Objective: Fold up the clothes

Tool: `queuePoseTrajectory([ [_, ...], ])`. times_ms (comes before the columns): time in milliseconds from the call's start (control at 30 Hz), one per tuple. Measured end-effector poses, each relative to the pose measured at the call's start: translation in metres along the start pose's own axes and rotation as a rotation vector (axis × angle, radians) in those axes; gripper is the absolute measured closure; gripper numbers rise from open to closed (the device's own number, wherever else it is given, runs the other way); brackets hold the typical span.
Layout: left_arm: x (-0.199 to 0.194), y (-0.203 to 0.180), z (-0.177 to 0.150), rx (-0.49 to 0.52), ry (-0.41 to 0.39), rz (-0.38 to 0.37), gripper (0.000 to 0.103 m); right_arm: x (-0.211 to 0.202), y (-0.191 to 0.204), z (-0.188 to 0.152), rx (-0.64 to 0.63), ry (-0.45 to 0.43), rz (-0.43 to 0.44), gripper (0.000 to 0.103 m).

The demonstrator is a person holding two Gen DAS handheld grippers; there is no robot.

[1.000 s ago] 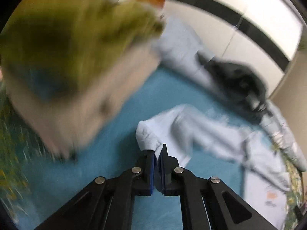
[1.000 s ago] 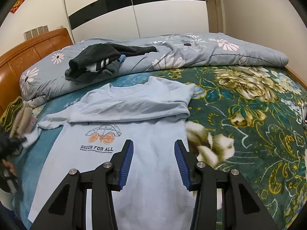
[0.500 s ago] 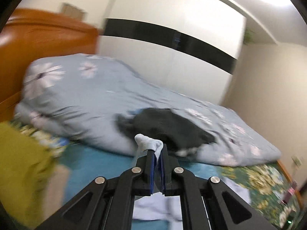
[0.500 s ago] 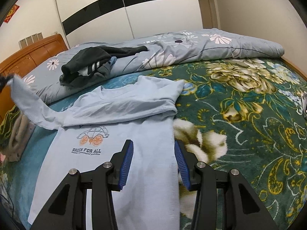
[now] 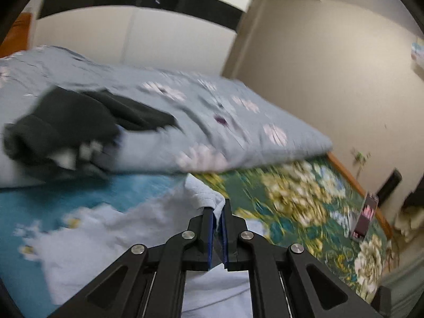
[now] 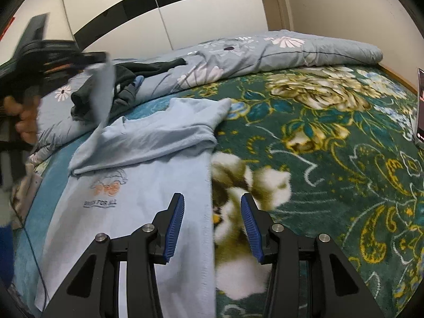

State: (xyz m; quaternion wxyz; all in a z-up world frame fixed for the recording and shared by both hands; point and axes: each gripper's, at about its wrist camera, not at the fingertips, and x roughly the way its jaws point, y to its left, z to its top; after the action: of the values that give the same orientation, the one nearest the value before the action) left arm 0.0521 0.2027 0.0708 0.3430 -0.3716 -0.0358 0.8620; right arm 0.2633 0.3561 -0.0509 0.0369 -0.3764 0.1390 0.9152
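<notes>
Your left gripper point(image 5: 217, 212) is clamped on the sleeve end point(image 5: 204, 197) of the light blue T-shirt point(image 6: 137, 198), pads pinched tight w/ cloth bunched between. In the right wrist view that gripper point(image 6: 102, 58) is up at far left, the hand point(image 6: 25, 122) below it, and the sleeve point(image 6: 102, 100) hangs from it down to the shirt. Your right gripper point(image 6: 212, 225) is empty, jaws about half apart, hovering over the shirt's right edge where cloth meets bedspread.

The shirt lies flat on the bed, near-left, print facing up ("FOR ALL" readable, rest blurred). Its other sleeve point(image 6: 185, 122) is already folded across the chest.

Around it:
- Green floral bedspread point(image 6: 331, 159) to the right.
- Rolled grey-blue flowered duvet point(image 6: 304, 50) along the far side.
- Dark garment point(image 6: 132, 79) w/ white stripes heaped on the duvet, just behind the lifted sleeve.
- Folded clothes point(image 6: 23, 190) at the far-left edge, blurred.
- Dark upright box point(image 5: 364, 218) at the bed's right edge.
- White wardrobe w/ black band point(image 6: 185, 8) behind.
</notes>
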Motion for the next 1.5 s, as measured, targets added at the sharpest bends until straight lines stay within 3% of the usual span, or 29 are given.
queuePoseTrajectory([
  [200, 0.079, -0.032, -0.035, 0.024, 0.172, -0.028, 0.098, -0.003, -0.016, -0.007, 0.029, 0.015, -0.027, 0.057],
  [333, 0.108, -0.035, -0.054, 0.043, 0.245, -0.036, 0.095, -0.002, -0.022, -0.012, 0.035, 0.028, -0.041, 0.057],
  [400, 0.112, -0.031, -0.059, 0.027, 0.265, -0.069, 0.086, -0.002, -0.025, -0.014, 0.042, 0.027, -0.043, 0.057],
  [467, 0.105, -0.025, -0.06, 0.009, 0.271, -0.11, 0.06, -0.001, -0.025, -0.012, 0.044, 0.028, -0.042, 0.057],
  [633, 0.044, 0.001, -0.052, 0.006, 0.182, -0.182, 0.043, 0.001, -0.017, 0.002, 0.023, 0.007, -0.025, 0.057],
  [700, 0.004, 0.028, -0.056, 0.026, 0.099, -0.121, 0.032, 0.001, -0.012, 0.016, 0.025, -0.017, 0.015, 0.057],
  [800, -0.039, 0.071, -0.079, 0.084, -0.008, 0.12, 0.027, 0.007, -0.006, 0.038, 0.039, -0.039, 0.098, 0.057],
  [867, -0.059, 0.103, -0.103, 0.095, -0.028, 0.289, 0.026, 0.019, 0.0, 0.056, 0.039, -0.036, 0.152, 0.057],
  [933, -0.066, 0.131, -0.125, 0.06, 0.009, 0.352, 0.026, 0.039, 0.006, 0.075, 0.048, -0.015, 0.184, 0.057],
  [1033, -0.063, 0.157, -0.147, 0.007, 0.064, 0.37, 0.026, 0.073, 0.01, 0.098, 0.068, 0.027, 0.169, 0.057],
  [1200, -0.057, 0.187, -0.15, -0.125, 0.076, 0.337, 0.026, 0.119, 0.007, 0.116, 0.102, 0.116, 0.139, 0.057],
  [1400, -0.056, 0.2, -0.151, -0.203, 0.058, 0.318, 0.026, 0.144, 0.0, 0.122, 0.144, 0.164, 0.127, 0.057],
  [1500, -0.057, 0.205, -0.152, -0.228, 0.048, 0.306, 0.026, 0.143, 0.003, 0.122, 0.165, 0.163, 0.182, 0.062],
])
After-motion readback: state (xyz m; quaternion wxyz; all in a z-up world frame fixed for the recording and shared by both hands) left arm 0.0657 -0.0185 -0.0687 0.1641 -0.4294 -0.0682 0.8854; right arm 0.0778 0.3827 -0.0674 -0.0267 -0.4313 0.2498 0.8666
